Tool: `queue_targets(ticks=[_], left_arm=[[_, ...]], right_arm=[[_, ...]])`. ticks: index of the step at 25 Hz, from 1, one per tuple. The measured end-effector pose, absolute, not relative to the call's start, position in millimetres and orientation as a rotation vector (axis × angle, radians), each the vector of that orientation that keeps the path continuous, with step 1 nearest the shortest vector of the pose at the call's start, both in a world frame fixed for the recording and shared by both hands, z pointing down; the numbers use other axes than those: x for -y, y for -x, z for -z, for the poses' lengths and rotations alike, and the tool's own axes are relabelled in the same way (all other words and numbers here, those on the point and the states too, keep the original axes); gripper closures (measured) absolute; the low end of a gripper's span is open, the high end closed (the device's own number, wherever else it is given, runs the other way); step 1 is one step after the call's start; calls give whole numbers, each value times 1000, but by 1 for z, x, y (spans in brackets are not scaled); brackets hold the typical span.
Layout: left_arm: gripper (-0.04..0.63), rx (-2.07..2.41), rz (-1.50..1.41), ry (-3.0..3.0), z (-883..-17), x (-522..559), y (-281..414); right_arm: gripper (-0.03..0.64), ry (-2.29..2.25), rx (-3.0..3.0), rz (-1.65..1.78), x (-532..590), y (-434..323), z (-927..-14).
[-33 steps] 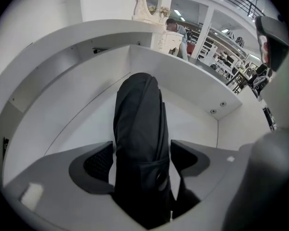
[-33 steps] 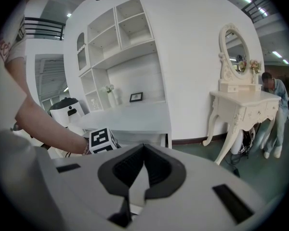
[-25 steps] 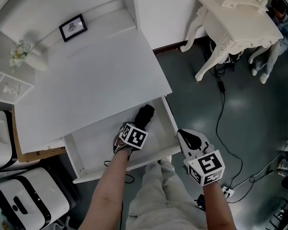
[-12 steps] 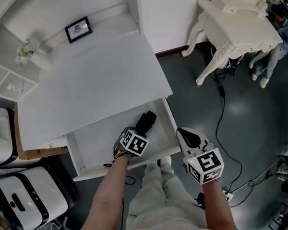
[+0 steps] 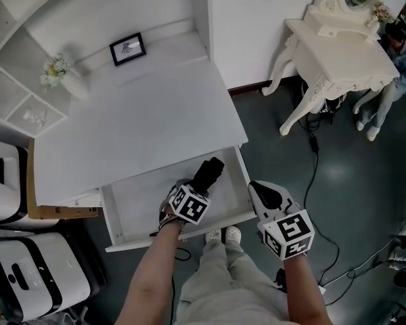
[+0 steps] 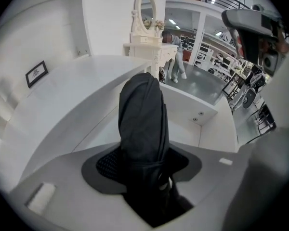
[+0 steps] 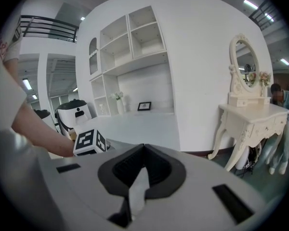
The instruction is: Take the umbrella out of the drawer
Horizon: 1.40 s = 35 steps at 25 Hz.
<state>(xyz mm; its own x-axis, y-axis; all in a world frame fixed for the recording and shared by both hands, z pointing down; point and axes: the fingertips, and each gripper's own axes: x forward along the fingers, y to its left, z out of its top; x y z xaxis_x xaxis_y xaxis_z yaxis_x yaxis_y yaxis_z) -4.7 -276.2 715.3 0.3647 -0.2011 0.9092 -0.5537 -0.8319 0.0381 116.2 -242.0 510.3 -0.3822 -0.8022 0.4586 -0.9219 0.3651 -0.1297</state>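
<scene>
A black folded umbrella (image 5: 207, 172) hangs over the open white drawer (image 5: 139, 205), tilted with its far end toward the desk. My left gripper (image 5: 195, 187) is shut on its near end. In the left gripper view the umbrella (image 6: 141, 121) stands up between the jaws of that gripper (image 6: 151, 179), with the drawer's wall (image 6: 192, 109) behind it. My right gripper (image 5: 262, 189) hovers off the drawer's front right corner, holding nothing. In the right gripper view the jaws of that gripper (image 7: 142, 170) are together, and the left gripper's marker cube (image 7: 89, 141) shows at the left.
The white desk top (image 5: 135, 120) carries a small picture frame (image 5: 128, 48) and a vase of flowers (image 5: 59, 73). An ornate white dressing table (image 5: 338, 53) stands at the right, with a cable (image 5: 316, 161) on the dark floor. White machines (image 5: 34, 279) stand at the left.
My left gripper has risen with the umbrella, lifting it up from the drawer's floor. The right gripper rose slightly beside the drawer.
</scene>
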Motion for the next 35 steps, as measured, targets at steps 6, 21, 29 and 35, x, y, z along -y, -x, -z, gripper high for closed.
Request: queue_targets(ticks=[6, 21, 29, 35], left_arm=[[359, 705, -1396, -2337, -686, 280, 8], [357, 859, -1140, -2462, -593, 305, 17], [357, 1007, -931, -2530, -537, 322, 19], [357, 1095, -785, -2544, -501, 328, 23]], right_arm=[[607, -1511, 2325, -482, 243, -109, -495], [607, -1506, 2384, -318, 258, -91, -446], [607, -1487, 2430, -219, 270, -86, -418], [607, -1472, 2458, -154, 278, -85, -401]])
